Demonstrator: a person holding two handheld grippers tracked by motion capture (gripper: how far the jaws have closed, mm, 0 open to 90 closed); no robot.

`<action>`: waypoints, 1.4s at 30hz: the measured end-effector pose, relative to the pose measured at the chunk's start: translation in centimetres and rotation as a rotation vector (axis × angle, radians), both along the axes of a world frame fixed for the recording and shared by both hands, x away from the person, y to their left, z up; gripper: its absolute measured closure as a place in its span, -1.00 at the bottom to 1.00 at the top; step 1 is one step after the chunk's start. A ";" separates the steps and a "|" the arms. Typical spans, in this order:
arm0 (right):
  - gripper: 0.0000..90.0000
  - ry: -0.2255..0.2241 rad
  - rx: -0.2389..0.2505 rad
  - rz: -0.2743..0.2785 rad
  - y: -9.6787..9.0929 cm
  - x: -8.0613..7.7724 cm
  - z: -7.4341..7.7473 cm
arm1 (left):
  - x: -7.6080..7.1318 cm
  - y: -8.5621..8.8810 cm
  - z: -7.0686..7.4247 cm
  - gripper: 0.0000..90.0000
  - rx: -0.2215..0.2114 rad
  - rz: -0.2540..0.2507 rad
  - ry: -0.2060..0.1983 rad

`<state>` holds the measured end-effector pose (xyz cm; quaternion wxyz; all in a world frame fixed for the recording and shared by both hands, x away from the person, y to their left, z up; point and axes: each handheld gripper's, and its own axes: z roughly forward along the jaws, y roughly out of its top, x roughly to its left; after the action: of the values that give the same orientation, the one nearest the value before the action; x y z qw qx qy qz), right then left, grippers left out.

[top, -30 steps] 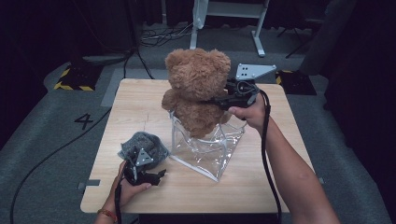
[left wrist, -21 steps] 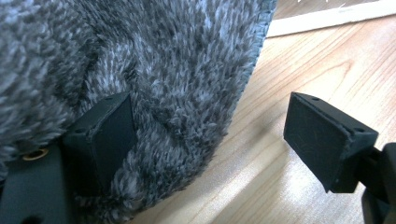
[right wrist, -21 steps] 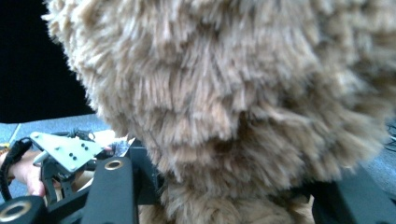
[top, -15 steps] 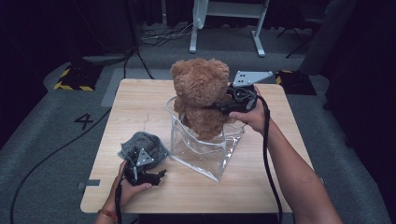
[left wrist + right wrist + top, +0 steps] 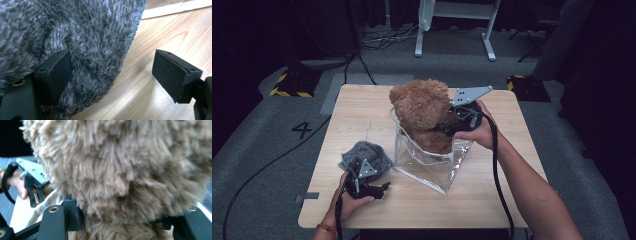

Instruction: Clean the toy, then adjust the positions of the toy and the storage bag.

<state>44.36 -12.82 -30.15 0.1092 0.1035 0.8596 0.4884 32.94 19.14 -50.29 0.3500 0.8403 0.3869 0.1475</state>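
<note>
High view: a brown plush teddy bear (image 5: 424, 117) sits with its lower body inside a clear plastic bag (image 5: 432, 162) that stands open near the middle of the light wooden table (image 5: 492, 195). The right gripper (image 5: 447, 127) meets the bear from the bag's right side, its fingers set around the bear just below the head; they have just been opening, with the plush between them. In the right gripper view the bear (image 5: 125, 170) lies between the two black fingers (image 5: 72, 215), fur against both; whether they press it cannot be told. Left of the bag, near the table's front edge, lies a grey fuzzy knitted cloth (image 5: 364, 155). The left gripper (image 5: 384, 186) rests beside it. In the left gripper view its fingers (image 5: 172, 72) are spread wide, one against the cloth (image 5: 75, 37), the other over bare table (image 5: 150, 105).
</note>
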 end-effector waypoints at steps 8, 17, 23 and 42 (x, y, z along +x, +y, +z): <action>-0.13 0.020 -0.050 -0.007 0.8 -1.0 -0.1 | 0.0 0.1 0.0 -0.63 0.004 -0.005 -0.006; -0.16 0.055 -0.077 -0.004 0.8 -0.8 -1.5 | 0.0 0.1 0.0 -0.63 0.000 -0.004 -0.002; -0.19 0.078 -0.095 0.001 0.6 -0.9 -1.6 | 0.1 0.1 0.1 -0.63 0.004 -0.008 -0.003; -0.30 0.132 -0.210 -0.029 0.9 -0.8 -2.0 | 0.0 0.0 0.0 -0.63 0.000 -0.001 0.002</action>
<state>43.59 -11.90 -32.18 0.0699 0.1359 0.9096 0.3863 32.92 19.11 -50.29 0.3496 0.8406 0.3867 0.1467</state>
